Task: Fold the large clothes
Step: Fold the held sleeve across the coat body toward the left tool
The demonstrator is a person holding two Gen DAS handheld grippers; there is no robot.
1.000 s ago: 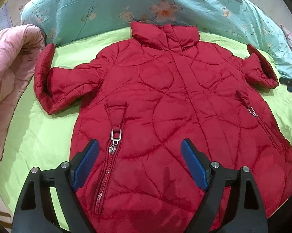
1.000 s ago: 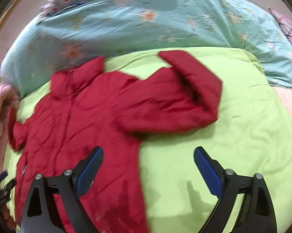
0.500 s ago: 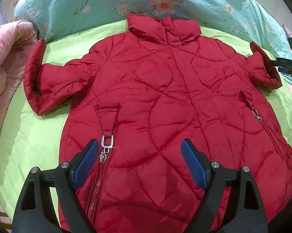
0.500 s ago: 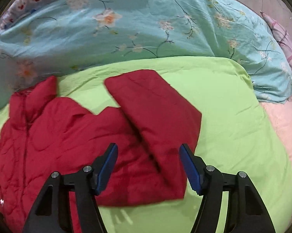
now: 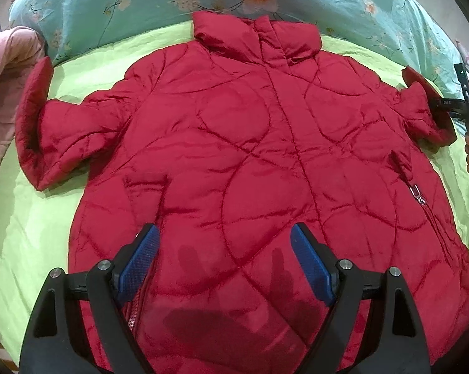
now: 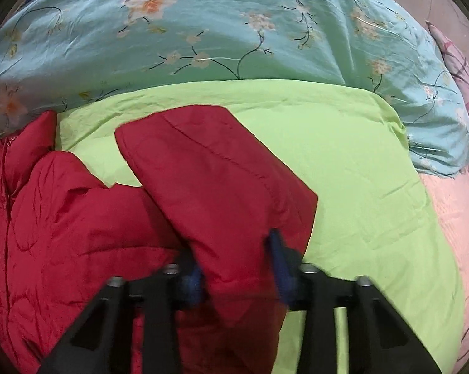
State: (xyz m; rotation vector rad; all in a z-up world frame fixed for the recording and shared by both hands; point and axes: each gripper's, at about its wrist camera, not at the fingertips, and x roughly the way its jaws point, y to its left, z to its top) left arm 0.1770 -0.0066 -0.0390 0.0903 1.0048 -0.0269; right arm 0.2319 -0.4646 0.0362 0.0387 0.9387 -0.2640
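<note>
Right wrist view shows the right gripper (image 6: 237, 268) closing on the jacket (image 5: 250, 162) sleeve (image 6: 222, 187), left gripper (image 5: 225, 265) gaping empty; next, fold inward.

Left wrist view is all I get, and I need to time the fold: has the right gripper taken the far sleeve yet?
Observer: Yes. The right gripper has just been closing, with the sleeve of the red jacket between its pads.
Operator: Where along the sleeve?
Observer: At the folded-back cuff end, near the edge facing the camera.
Operator: What is beyond that cuff?
Observer: Bare green sheet, then a floral blue quilt.
Operator: And my side?
Observer: The left gripper is open above the jacket's lower front.
</note>
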